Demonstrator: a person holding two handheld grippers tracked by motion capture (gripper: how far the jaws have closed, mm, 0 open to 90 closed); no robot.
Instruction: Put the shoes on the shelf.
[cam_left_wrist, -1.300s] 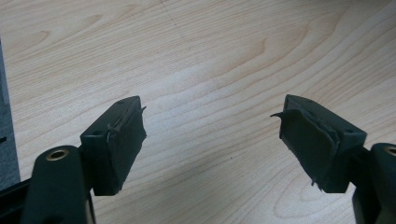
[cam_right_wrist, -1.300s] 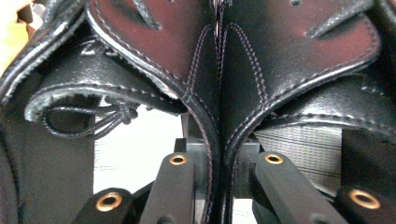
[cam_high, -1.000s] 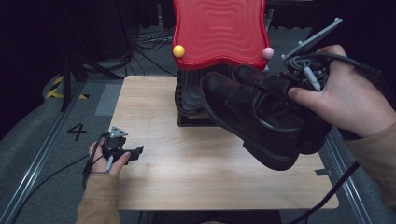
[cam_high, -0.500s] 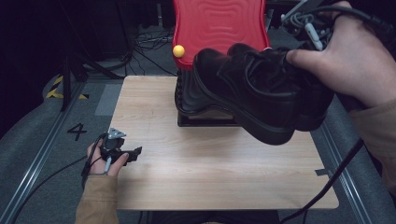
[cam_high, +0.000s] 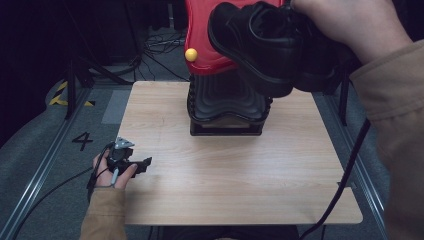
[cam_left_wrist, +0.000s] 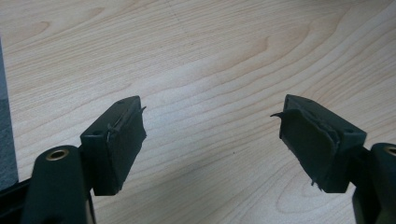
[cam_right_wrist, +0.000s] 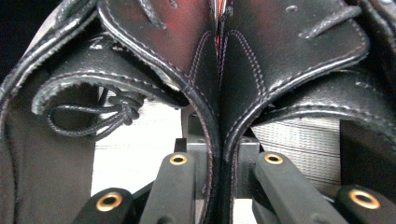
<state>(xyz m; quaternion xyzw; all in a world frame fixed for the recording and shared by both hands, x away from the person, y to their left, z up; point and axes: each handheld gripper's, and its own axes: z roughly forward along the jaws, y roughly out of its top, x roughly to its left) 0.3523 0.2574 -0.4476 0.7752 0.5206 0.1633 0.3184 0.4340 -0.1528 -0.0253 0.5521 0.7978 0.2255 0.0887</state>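
Note:
A pair of black leather lace-up shoes hangs in the air at the top right of the high view, in front of the red stand, under the person's right hand. In the right gripper view, my right gripper is shut on the two shoes' inner side walls, pressed together between its jaws; a loose lace dangles at left. My left gripper rests at the wooden table's left edge. In its own view the left gripper stands open over bare wood.
A red wavy panel with a yellow ball rises from a black ribbed base at the table's back middle. The right gripper's cable hangs past the table's right edge. Grey floor and rails flank the table.
The right hand has lifted the pair of shoes upward and toward the far side, from above the table to in front of the red panel. The left gripper has stayed put.

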